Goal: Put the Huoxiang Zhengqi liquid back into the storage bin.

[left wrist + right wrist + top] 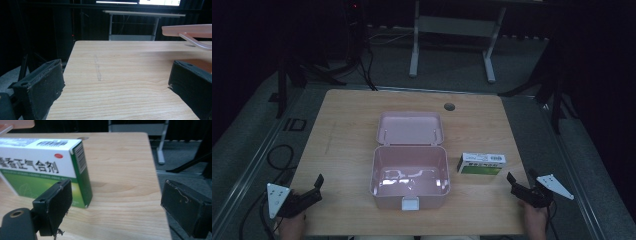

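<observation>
The right gripper [115,205] sat wide open, holding nothing, with the green-and-white carton [45,167] just ahead of its left jaw. The left gripper [112,87] also gaped empty. The carton looked light, stiff and crushable, so probably best pinched across its narrow sides.

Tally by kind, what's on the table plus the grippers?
Pink storage box, lid open, empty: 1
Green-and-white carton: 1
Grippers: 2, left gripper and right gripper, both open
Total: 4
</observation>
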